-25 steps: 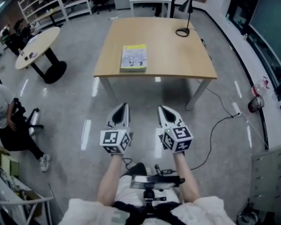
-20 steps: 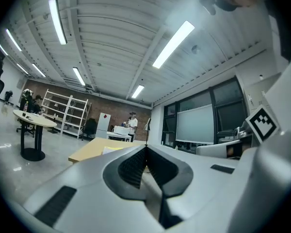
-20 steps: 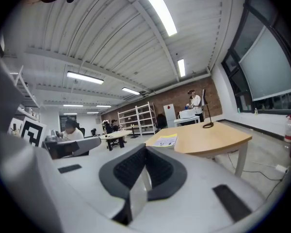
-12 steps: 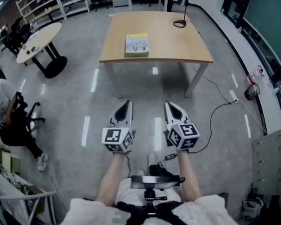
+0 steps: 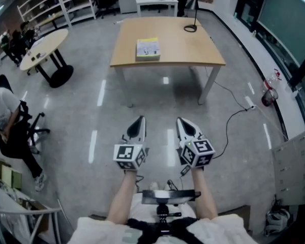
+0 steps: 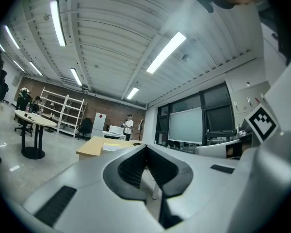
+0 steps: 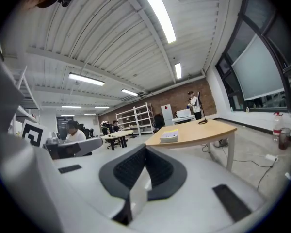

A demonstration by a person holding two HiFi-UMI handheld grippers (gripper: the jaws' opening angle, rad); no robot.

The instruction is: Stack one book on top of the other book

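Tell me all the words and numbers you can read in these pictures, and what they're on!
No words or numbers can be read.
Book on the table: there is print on its cover, but it is too small and blurred.
Cubes on the left gripper and right gripper: black-and-white square patterns, no letters.
White cabinet: a red diamond, no words.

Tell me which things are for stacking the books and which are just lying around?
For the job: books, wooden table, left gripper, right gripper (both jaws shut, empty).
Just lying about: lamp, round table, shelves, floor cable.
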